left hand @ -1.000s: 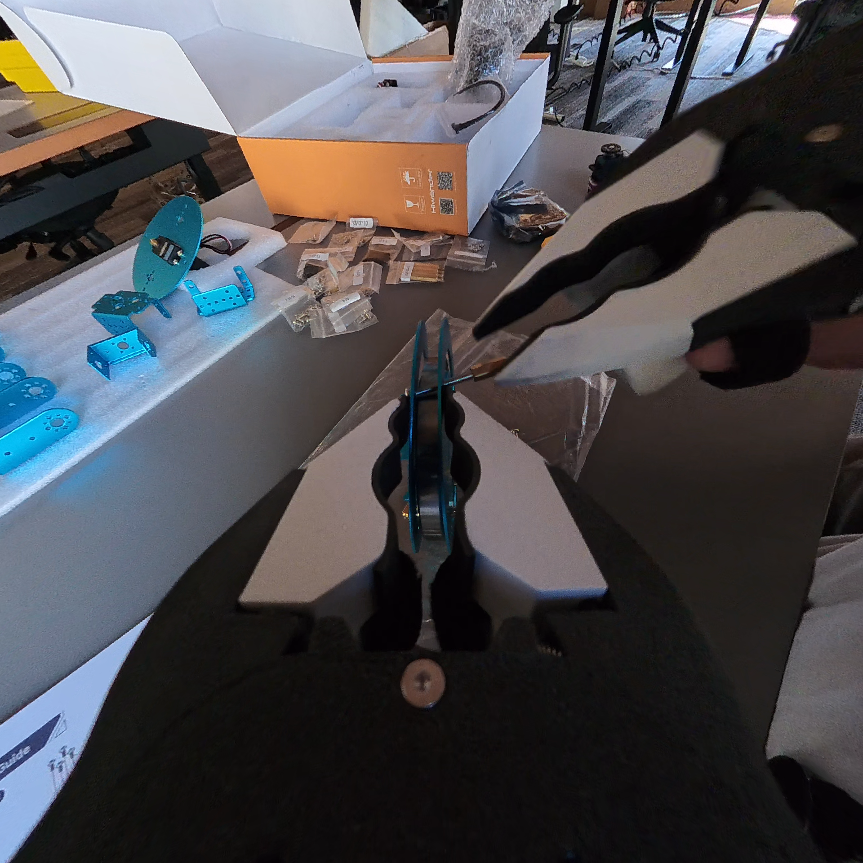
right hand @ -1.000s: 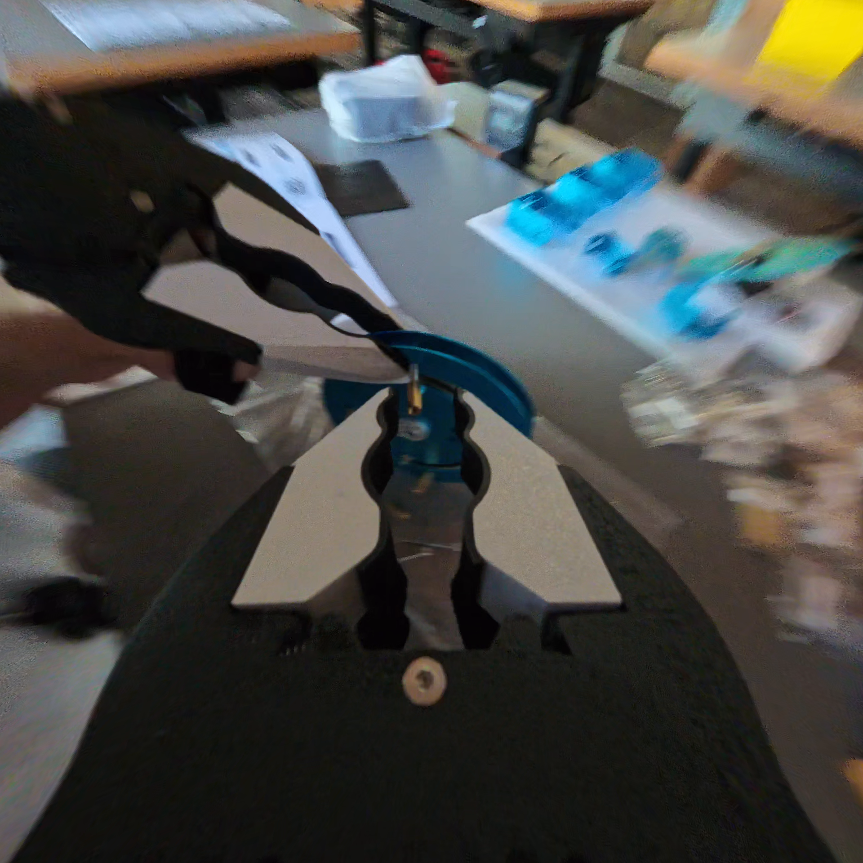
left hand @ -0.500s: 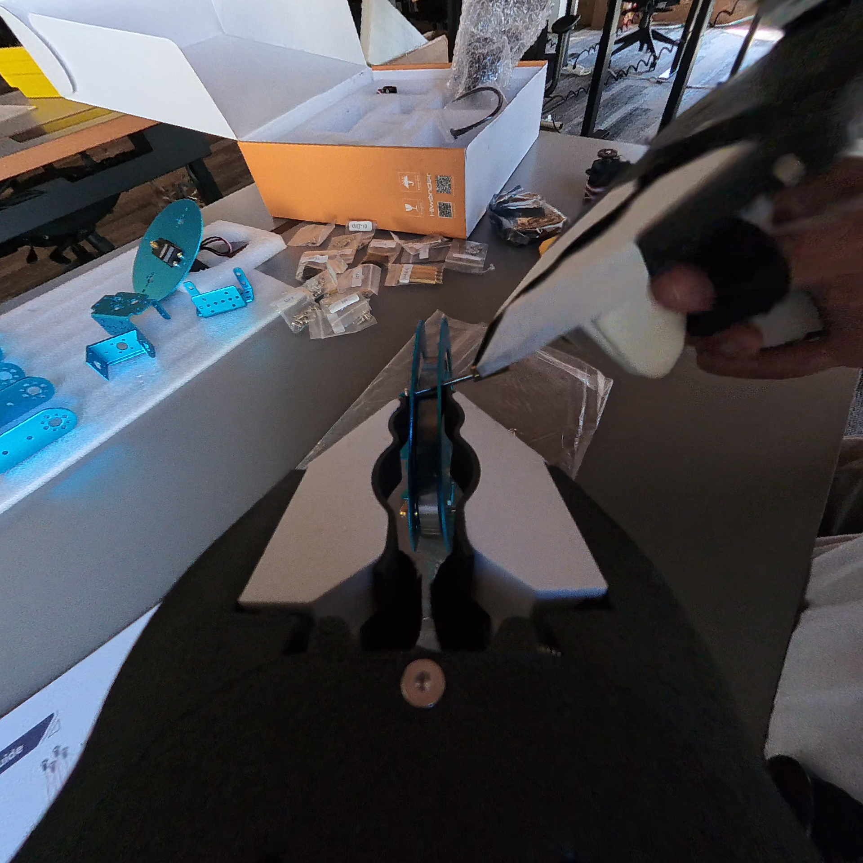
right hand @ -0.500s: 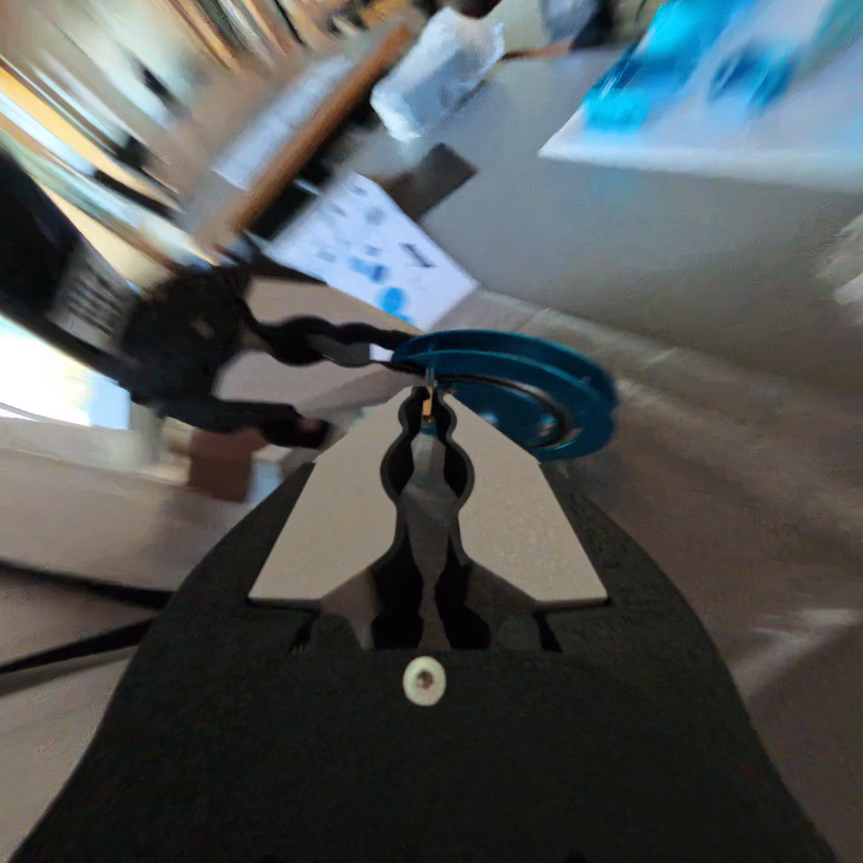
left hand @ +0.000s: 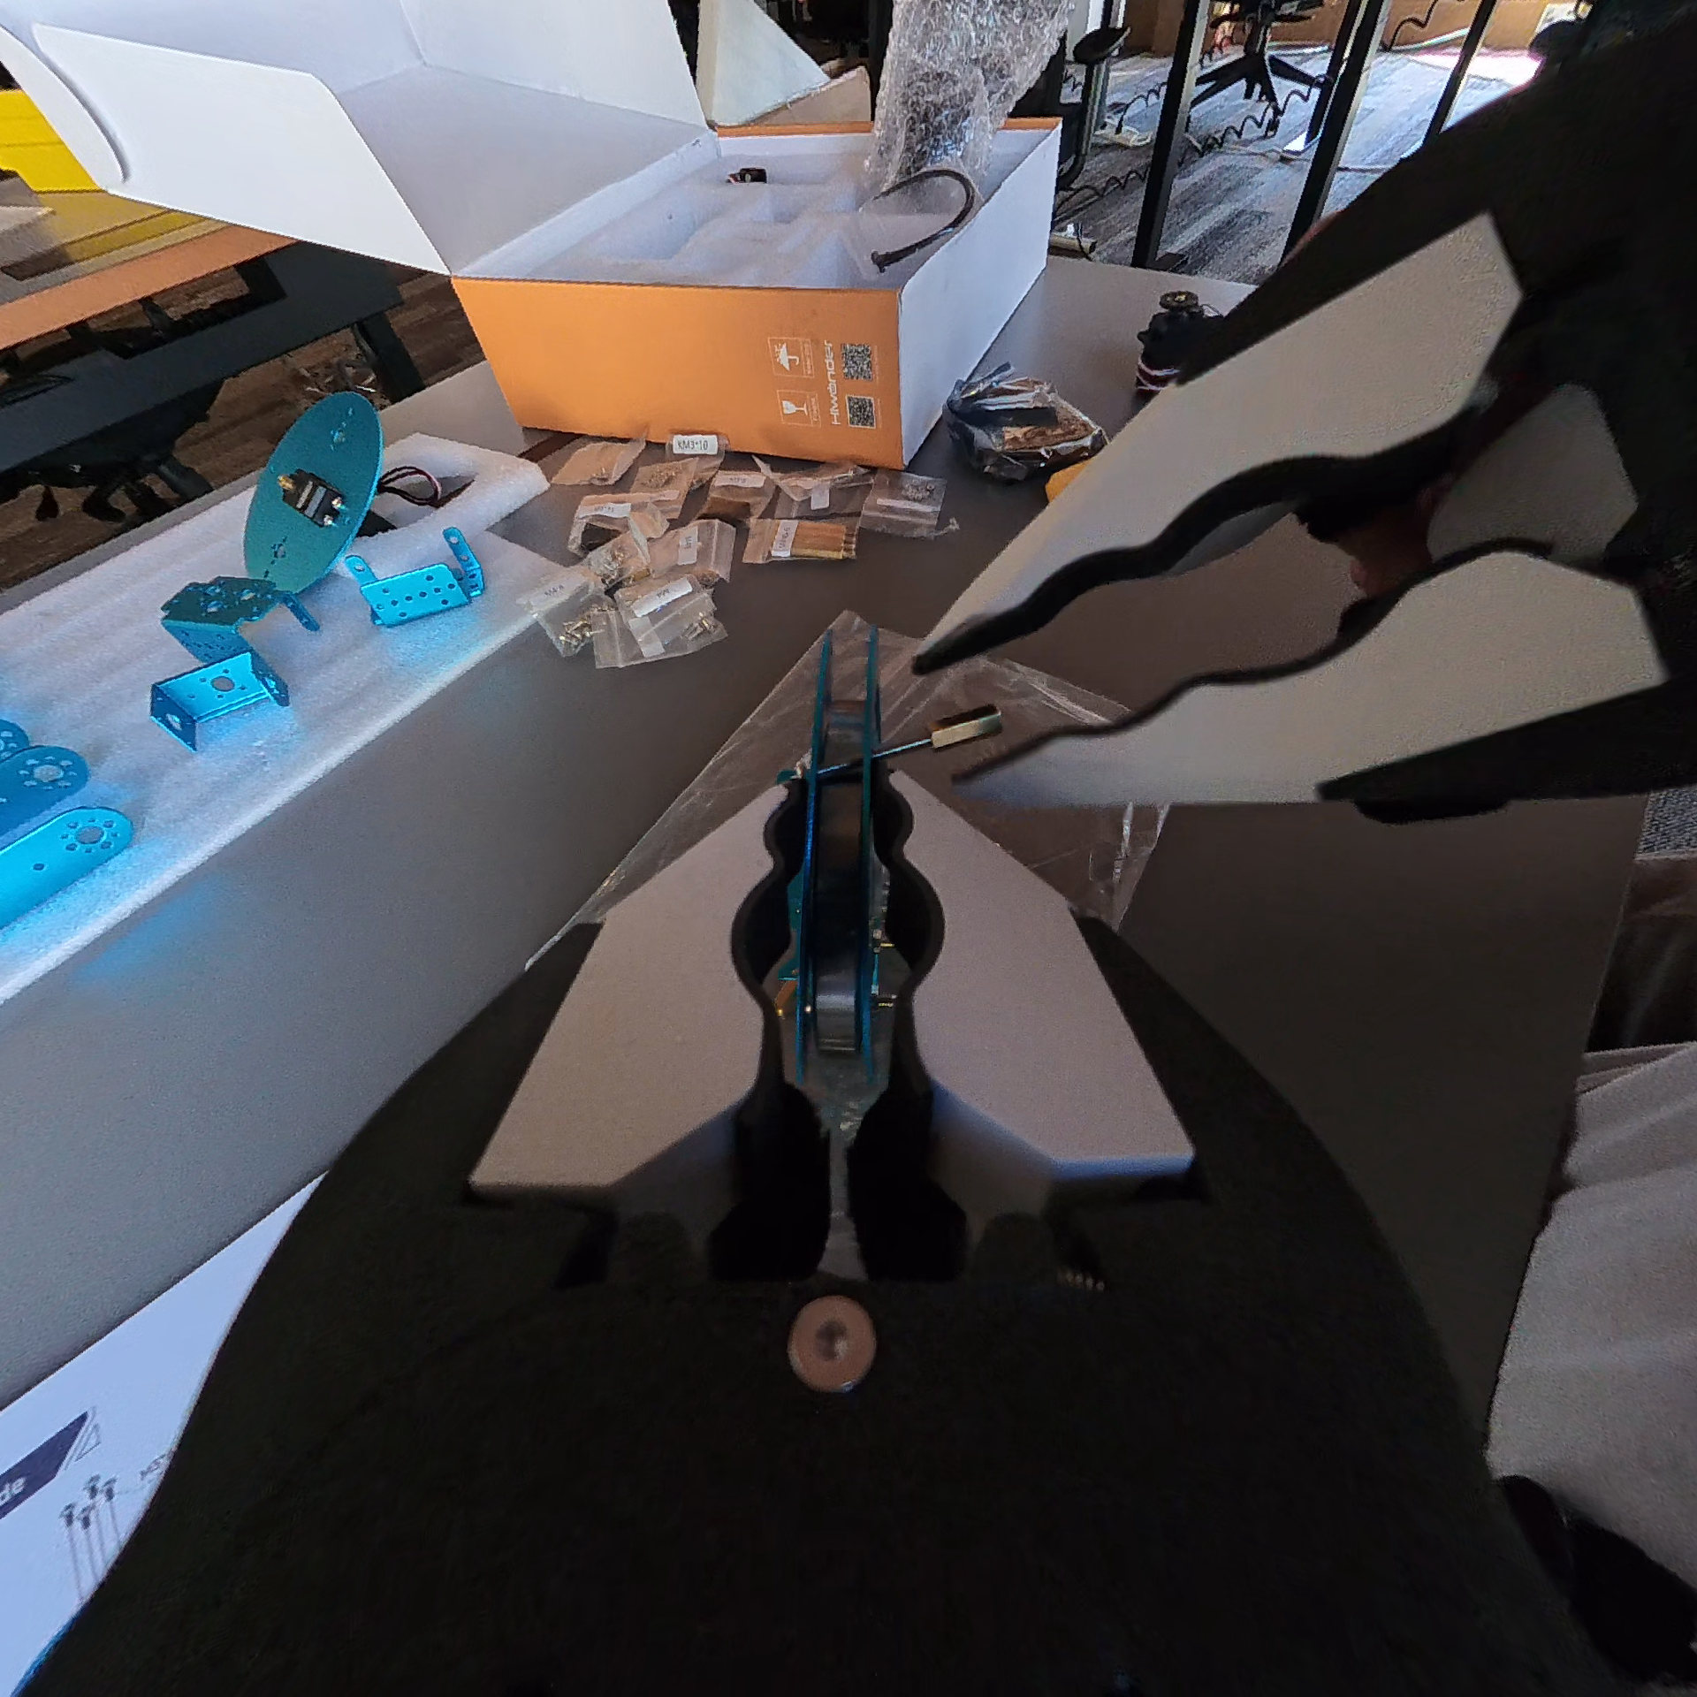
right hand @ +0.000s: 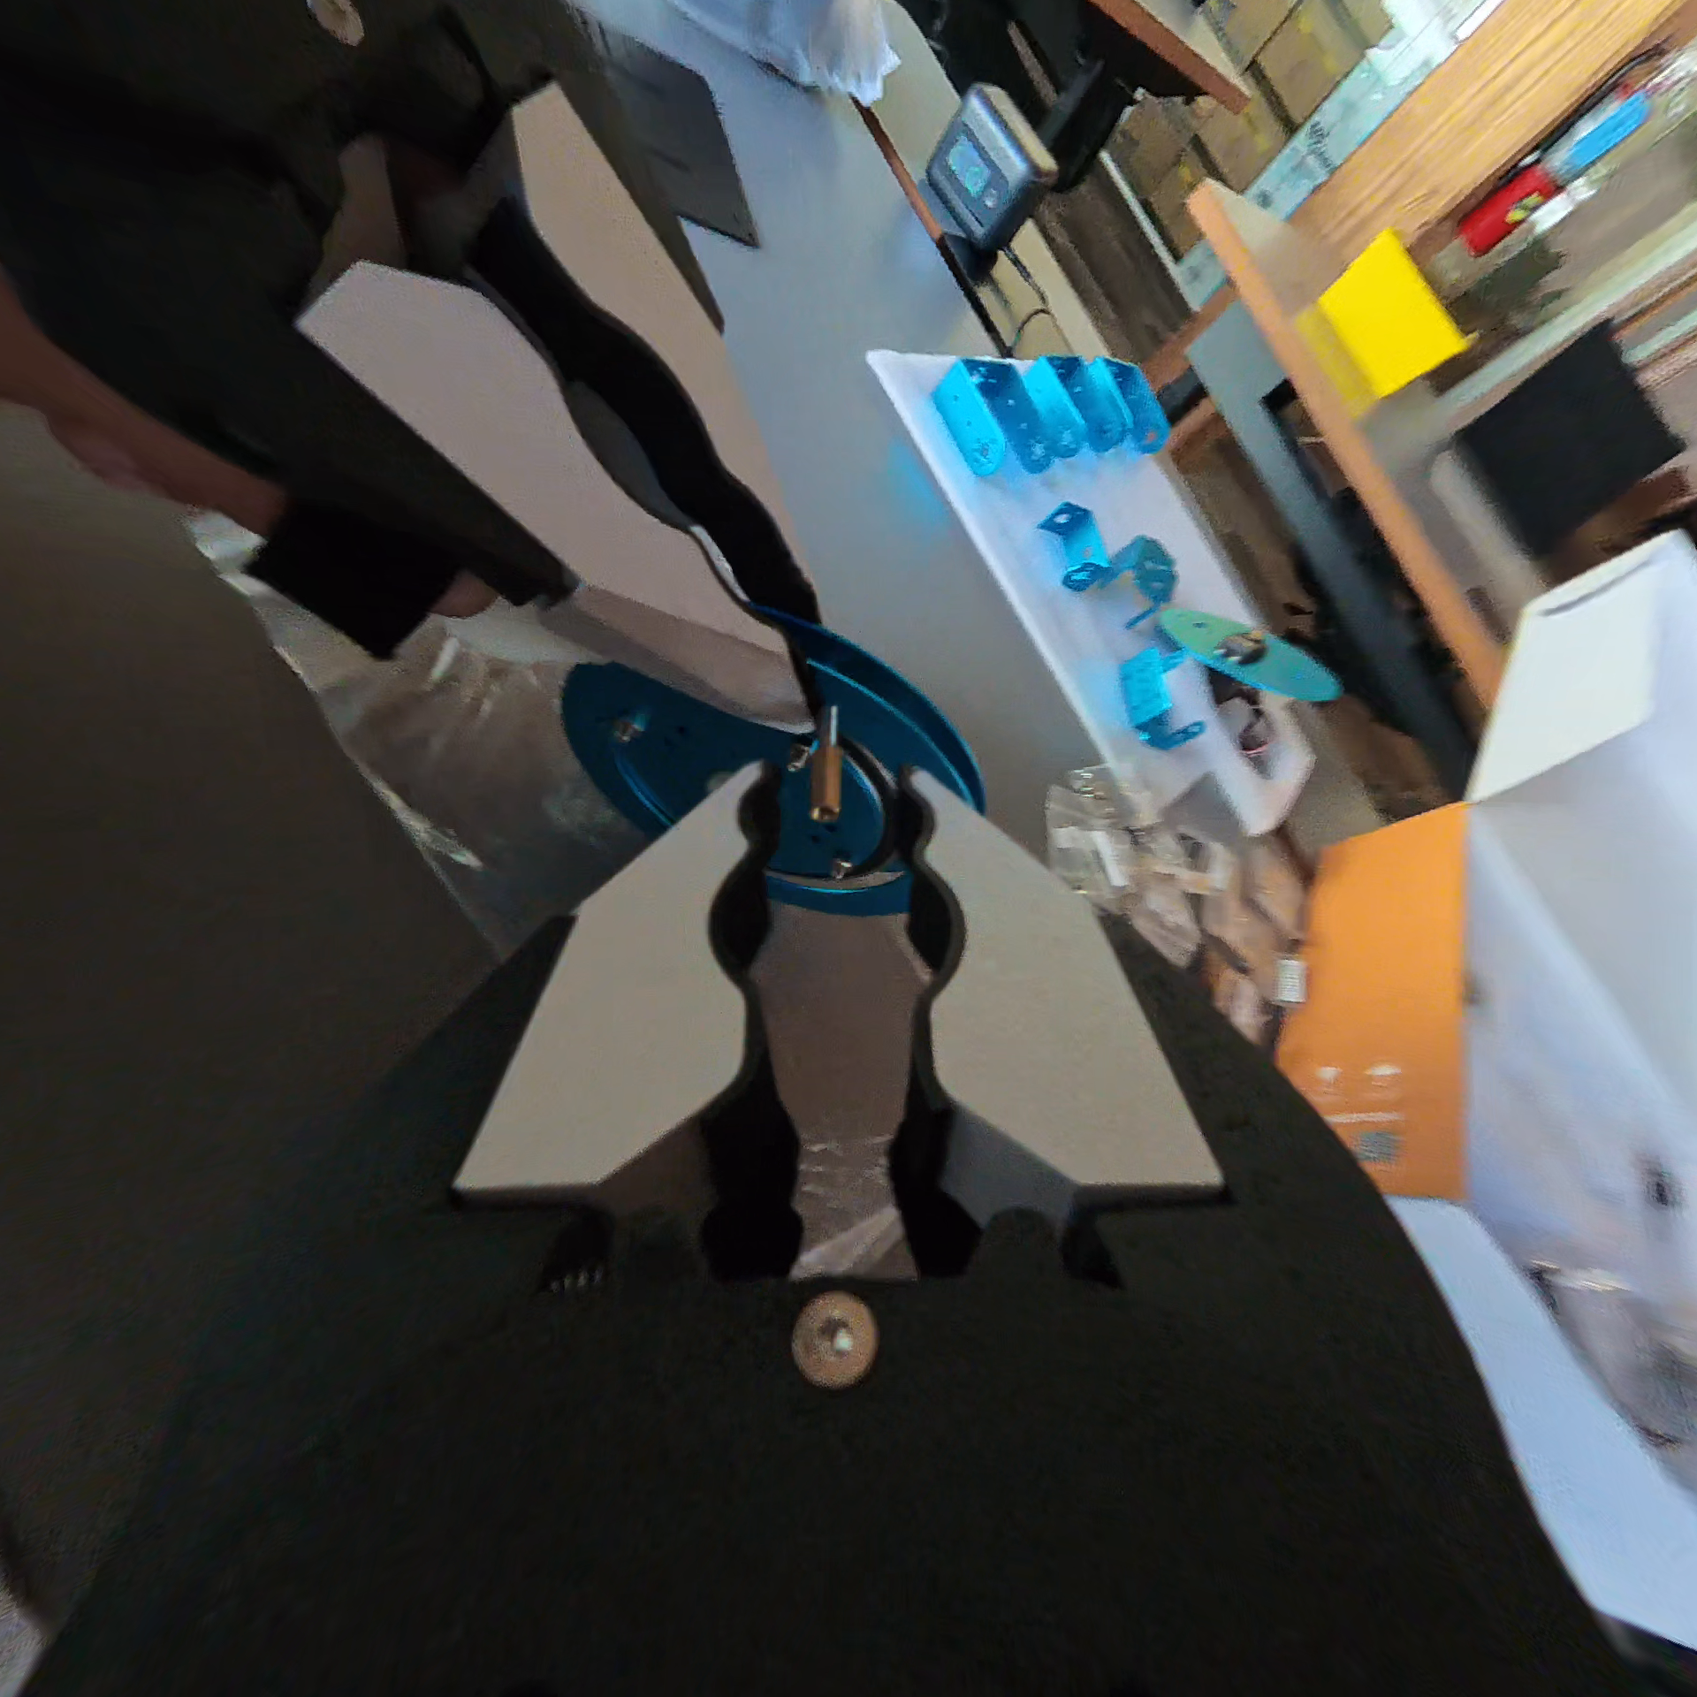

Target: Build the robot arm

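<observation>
My left gripper [left hand: 837,794] is shut on a blue round assembly [left hand: 840,882] of two thin discs with a dark ring between them, held on edge above the grey table [left hand: 459,872]. A small brass standoff [left hand: 964,725] sticks out of the disc's right face on a thin screw. My right gripper [left hand: 937,721] is open, its two tips above and below the standoff without gripping it. In the right wrist view the standoff [right hand: 824,781] lies between my open right gripper's [right hand: 831,776] tips, in front of the blue disc [right hand: 679,762]. The left gripper's fingers [right hand: 643,441] come in from the upper left.
An open orange and white box [left hand: 679,367] stands at the back. Small bags of screws [left hand: 698,542] lie before it. A white foam sheet [left hand: 119,826] at the left bears blue brackets [left hand: 220,689] and a teal disc with a servo [left hand: 312,496]. A clear plastic bag [left hand: 1056,735] lies under the grippers.
My right gripper was shut on the brass standoff and twisted around it. It has now opened and let go. The left gripper has kept still with the disc.
</observation>
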The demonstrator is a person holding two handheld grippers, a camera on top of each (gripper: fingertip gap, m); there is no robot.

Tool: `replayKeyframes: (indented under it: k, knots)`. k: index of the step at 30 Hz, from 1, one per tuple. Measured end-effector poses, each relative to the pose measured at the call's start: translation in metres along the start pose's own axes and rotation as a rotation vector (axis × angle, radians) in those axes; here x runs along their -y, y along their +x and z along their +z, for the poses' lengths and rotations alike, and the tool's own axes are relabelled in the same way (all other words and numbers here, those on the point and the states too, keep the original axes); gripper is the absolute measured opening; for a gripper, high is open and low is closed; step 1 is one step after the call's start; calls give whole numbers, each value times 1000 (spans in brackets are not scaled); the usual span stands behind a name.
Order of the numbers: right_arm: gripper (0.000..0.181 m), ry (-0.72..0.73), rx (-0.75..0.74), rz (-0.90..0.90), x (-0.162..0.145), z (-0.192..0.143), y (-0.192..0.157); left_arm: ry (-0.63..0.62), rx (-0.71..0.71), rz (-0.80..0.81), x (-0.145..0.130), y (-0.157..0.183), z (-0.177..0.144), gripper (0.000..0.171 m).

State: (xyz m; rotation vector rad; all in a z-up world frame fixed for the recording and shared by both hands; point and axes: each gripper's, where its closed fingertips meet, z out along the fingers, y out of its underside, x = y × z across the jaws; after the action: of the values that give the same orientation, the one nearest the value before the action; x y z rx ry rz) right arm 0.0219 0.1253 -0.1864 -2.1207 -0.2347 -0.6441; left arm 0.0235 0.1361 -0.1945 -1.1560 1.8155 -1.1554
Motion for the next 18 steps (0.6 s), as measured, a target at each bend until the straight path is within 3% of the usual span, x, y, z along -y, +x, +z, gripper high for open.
replayKeyframes:
  k: [3,6,9,12,14,16,18]
  knots:
    - [5,-72,-16,-76,-2,4,0,3,16,6,0,0,0,13]
    - [5,-112,40,43,-3,5,0,6,17,-1,0,-2,0,13]
    - [4,-59,283,487,-2,6,-6,13,15,-7,-1,-3,-2,13]
    - [6,25,726,1131,2,0,-15,19,14,9,-2,-1,-3,13]
    - [5,82,939,1408,4,-3,-16,19,14,11,-1,0,-3,13]
    - [5,119,980,1426,4,-3,-21,16,4,3,-1,1,-3,12]
    - [13,108,812,1128,0,-5,-28,14,13,0,-1,-2,-3,12]
